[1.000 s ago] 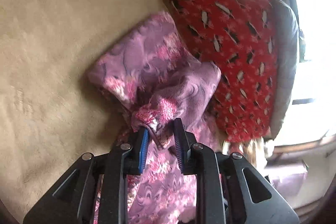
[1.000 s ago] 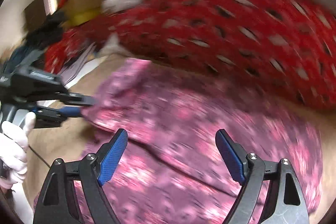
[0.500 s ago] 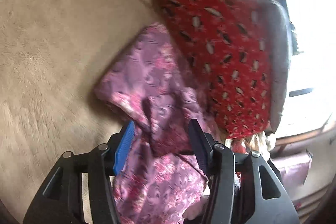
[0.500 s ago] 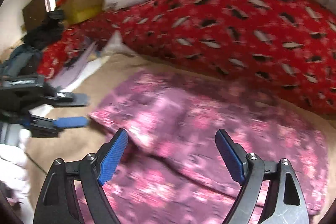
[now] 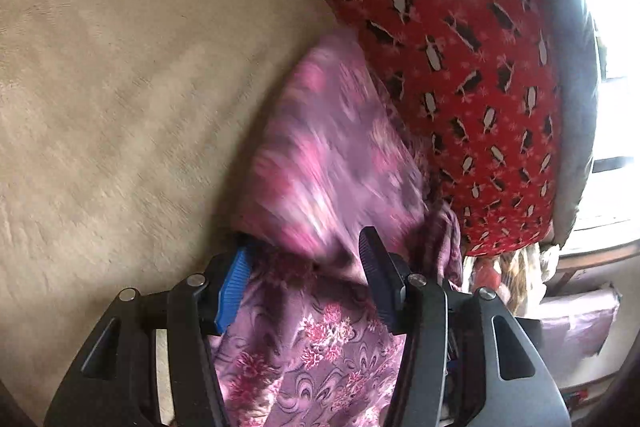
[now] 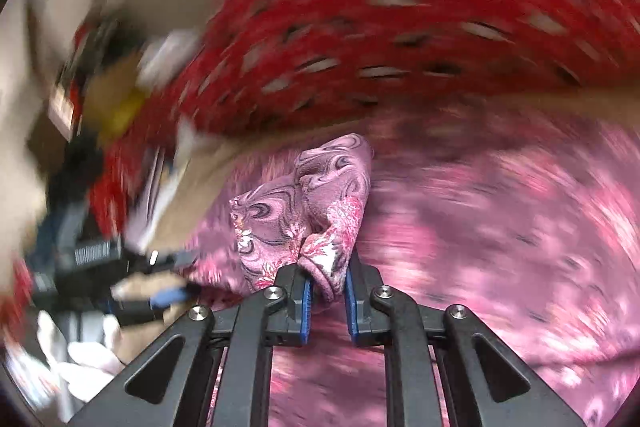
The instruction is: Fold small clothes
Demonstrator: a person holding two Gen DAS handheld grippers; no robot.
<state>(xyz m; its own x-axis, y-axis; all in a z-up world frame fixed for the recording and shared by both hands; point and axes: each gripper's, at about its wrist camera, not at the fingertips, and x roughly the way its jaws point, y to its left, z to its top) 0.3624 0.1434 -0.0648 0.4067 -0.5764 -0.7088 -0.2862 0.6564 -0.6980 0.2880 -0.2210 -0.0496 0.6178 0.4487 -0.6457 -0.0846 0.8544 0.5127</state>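
A pink and purple floral garment (image 5: 320, 163) lies on a tan blanket (image 5: 120, 87), partly folded, against a red penguin-print cover (image 5: 460, 39). My left gripper (image 5: 304, 267) is open just above the garment's near part, with cloth under and between its fingers. In the right wrist view my right gripper (image 6: 326, 287) is shut on a bunched corner of the garment (image 6: 312, 203) and holds it up above the rest of the cloth (image 6: 500, 227). The left gripper (image 6: 160, 291) shows blurred at the left of that view.
The red penguin-print cover (image 6: 400, 27) runs along the far side of the blanket. A grey pillow (image 5: 576, 99) lies beyond it by a bright window. A pile of clutter (image 6: 100, 87) sits at the left in the right wrist view.
My left gripper let go of the garment's bunched end and opened. My right gripper, open before, closed on a corner of the garment and lifted it.
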